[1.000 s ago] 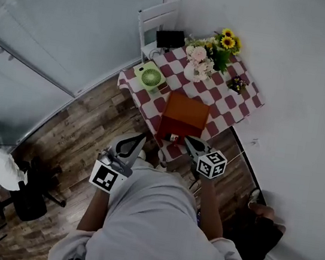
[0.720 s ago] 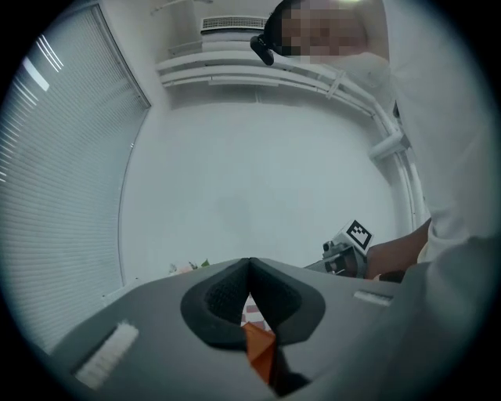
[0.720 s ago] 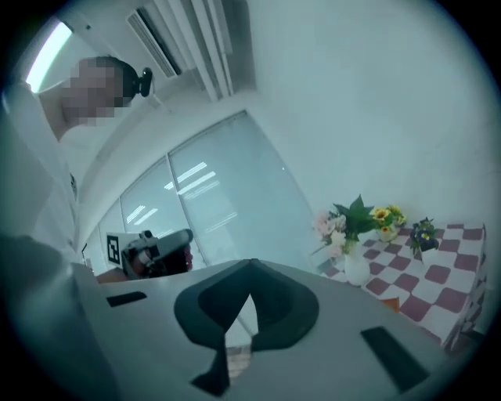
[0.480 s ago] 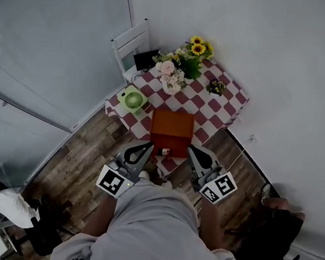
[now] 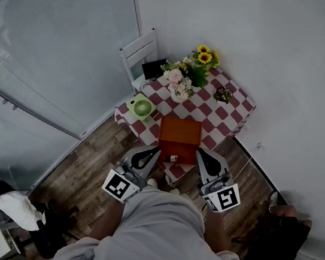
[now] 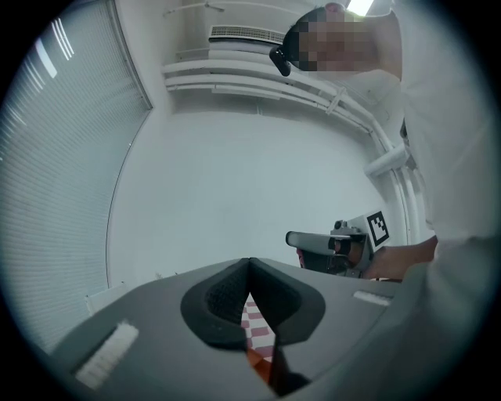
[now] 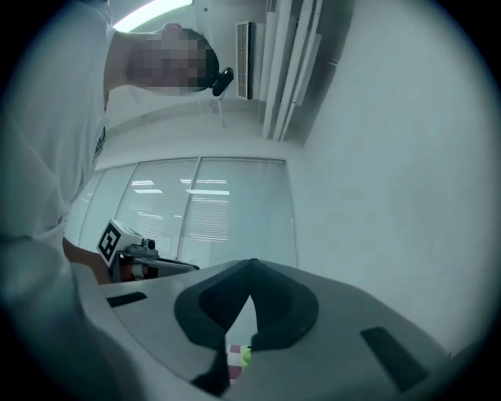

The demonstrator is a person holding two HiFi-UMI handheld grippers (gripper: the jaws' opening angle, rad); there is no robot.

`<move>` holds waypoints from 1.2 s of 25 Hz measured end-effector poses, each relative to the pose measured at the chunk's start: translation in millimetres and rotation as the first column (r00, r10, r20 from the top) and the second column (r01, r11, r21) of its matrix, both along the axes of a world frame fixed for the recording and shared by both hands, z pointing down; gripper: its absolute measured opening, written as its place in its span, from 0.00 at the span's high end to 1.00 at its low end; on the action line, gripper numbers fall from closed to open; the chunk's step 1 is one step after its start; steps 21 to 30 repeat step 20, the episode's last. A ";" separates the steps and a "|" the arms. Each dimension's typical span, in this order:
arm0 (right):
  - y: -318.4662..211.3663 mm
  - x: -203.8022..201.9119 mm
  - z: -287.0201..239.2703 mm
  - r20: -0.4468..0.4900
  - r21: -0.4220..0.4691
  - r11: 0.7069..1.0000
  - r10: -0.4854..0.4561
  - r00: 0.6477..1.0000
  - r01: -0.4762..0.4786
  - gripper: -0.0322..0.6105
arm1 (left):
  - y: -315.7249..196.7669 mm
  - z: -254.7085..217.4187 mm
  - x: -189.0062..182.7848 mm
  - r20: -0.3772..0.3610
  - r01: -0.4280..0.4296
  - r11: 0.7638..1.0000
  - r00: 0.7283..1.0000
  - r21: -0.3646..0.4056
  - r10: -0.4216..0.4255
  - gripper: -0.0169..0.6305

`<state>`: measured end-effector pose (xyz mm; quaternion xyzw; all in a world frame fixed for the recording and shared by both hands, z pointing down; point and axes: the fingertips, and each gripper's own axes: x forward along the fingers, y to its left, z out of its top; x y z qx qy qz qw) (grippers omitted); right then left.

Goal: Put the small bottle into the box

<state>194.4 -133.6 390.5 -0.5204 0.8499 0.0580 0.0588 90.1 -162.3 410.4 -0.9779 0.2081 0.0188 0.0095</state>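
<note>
The orange box (image 5: 179,136) lies on the red-and-white checked table (image 5: 233,111), near its front edge. The small bottle (image 5: 174,158) stands just in front of the box; it is too small to see in detail. My left gripper (image 5: 151,151) hovers left of the bottle and my right gripper (image 5: 201,155) hovers right of it, both above the table's near edge. Both are shut with nothing held. In the left gripper view the jaws (image 6: 250,263) meet, and checked cloth shows below them. The right gripper view shows its jaws (image 7: 252,268) closed too.
A green fan (image 5: 142,106) sits at the table's left corner. Pink flowers (image 5: 178,81), sunflowers (image 5: 205,57) and a small plant (image 5: 222,95) stand behind the box. A white chair (image 5: 139,50) stands at the back by the wall. Dark bags (image 5: 283,235) lie on the wooden floor to the right.
The head view has swung, so the table now sits nearer the picture's middle. Both grippers have come level on either side of the bottle and stayed shut.
</note>
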 end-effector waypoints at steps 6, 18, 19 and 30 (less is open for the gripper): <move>-12.3 -3.2 18.5 0.020 -0.015 1.000 0.012 1.000 -0.011 0.95 | -10.5 9.7 2.3 -0.120 -0.003 0.993 0.993 -0.118 -0.012 0.97; -1.8 -20.1 -30.9 -0.070 0.089 0.996 -0.006 0.998 0.012 0.95 | 6.5 -41.0 -16.5 -0.168 -0.068 0.997 0.983 0.042 0.074 0.98; -1.9 -21.6 -33.4 -0.073 0.095 0.995 -0.008 0.997 0.015 0.95 | 6.5 -44.9 -17.9 -0.173 -0.065 0.997 0.982 0.048 0.072 0.98; -1.8 -23.4 -35.8 -0.077 0.101 0.995 -0.011 0.997 0.018 0.95 | 6.5 -48.6 -19.3 -0.177 -0.061 0.997 0.982 0.053 0.069 0.98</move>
